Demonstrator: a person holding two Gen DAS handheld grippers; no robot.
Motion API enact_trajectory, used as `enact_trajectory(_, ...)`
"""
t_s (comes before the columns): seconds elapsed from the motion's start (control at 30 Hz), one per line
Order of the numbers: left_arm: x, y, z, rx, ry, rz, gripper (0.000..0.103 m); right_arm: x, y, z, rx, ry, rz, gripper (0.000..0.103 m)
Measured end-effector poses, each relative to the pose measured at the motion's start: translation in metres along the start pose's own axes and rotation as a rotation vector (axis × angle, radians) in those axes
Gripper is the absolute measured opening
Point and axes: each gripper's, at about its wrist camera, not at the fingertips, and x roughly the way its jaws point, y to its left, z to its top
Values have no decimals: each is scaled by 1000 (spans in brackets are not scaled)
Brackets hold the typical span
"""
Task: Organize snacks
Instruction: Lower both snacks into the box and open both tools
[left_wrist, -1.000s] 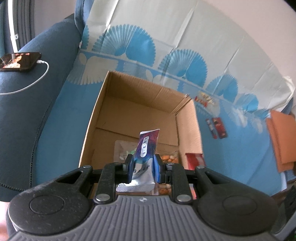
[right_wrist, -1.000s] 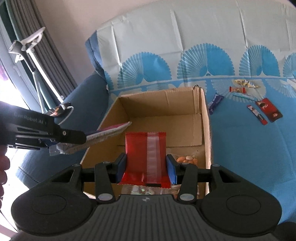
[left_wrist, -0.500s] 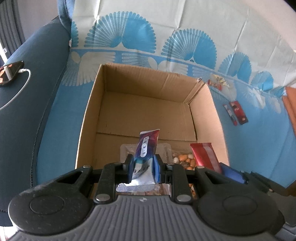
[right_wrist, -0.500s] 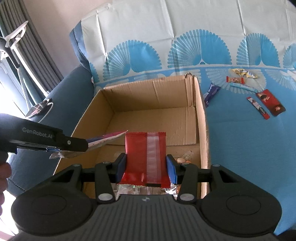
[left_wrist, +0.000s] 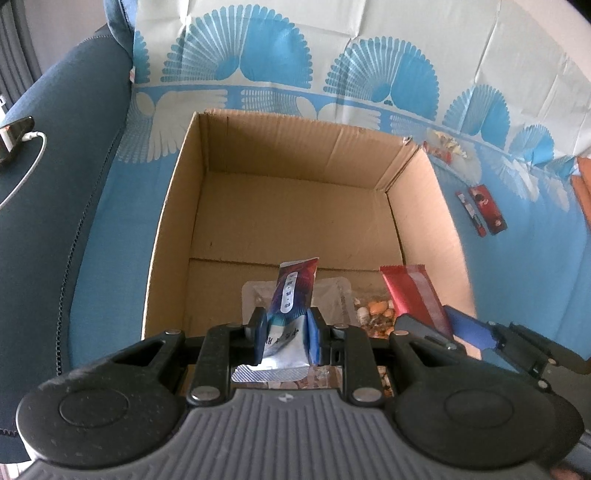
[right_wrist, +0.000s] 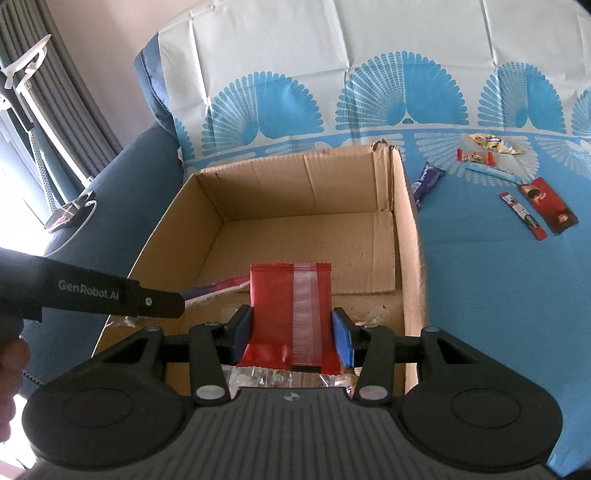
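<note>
An open cardboard box (left_wrist: 173, 206) (right_wrist: 410, 229) stands on a blue patterned sofa cover. My left gripper (left_wrist: 284, 332) is shut on a blue-and-purple sachet (left_wrist: 291, 291), held over the box's near edge. My right gripper (right_wrist: 291, 332) is shut on a red snack packet (right_wrist: 288, 295), also over the near part of the box. The red packet (left_wrist: 410, 291) and right gripper show at the right of the left wrist view; the left gripper's finger (right_wrist: 110, 299) shows in the right wrist view. A clear bag of nuts (left_wrist: 373, 314) lies in the box.
Several loose snacks lie on the cover right of the box: a red packet (right_wrist: 546, 203), a thin red stick (right_wrist: 522, 216), a purple bar (right_wrist: 426, 181), a yellow wrapper (right_wrist: 491, 142). A phone on a cable (left_wrist: 14, 138) rests on the dark blue armrest.
Both grippers moved forward over the box with their packets still held. The box looks nearer and more centred in both views, and the right gripper now shows in the left view.
</note>
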Motion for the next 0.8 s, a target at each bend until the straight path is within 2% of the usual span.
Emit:
enact_trajectory(0.03,2,1,0,-2,6,0,28,1,-1,0,9,0,-1,51)
enact_trajectory(0.07,3,3,1,-13,8,3,35,2,-3,1,23,0,-1,52)
enact_trajectory(0.1,3,5,1,-21,8,5,58,3,-5,1,41,1,-1,55)
enact_trajectory(0.13,2,6,2,-25,8,14,76,3,-8,2,65,0,-8,61)
enact_trajectory(0.17,0,8,1,-41,-5,52,95,3,-10,3,92,-1,-11,72)
enact_trajectory(0.2,-5,10,0,-53,-39,77,103,1,-14,4,126,-8,-16,78)
enact_trajectory(0.23,-11,13,-2,-54,-67,78,103,-2,-16,3,146,-9,-15,84)
enact_trajectory(0.47,-43,25,-26,-62,-96,112,103,-34,-11,-4,135,3,9,88)
enact_trajectory(0.67,-77,30,-69,-103,-121,197,103,-72,16,-24,16,0,-18,92)
enact_trajectory(0.8,-96,24,-98,-83,-138,207,103,-98,33,-32,-60,-55,-32,93)
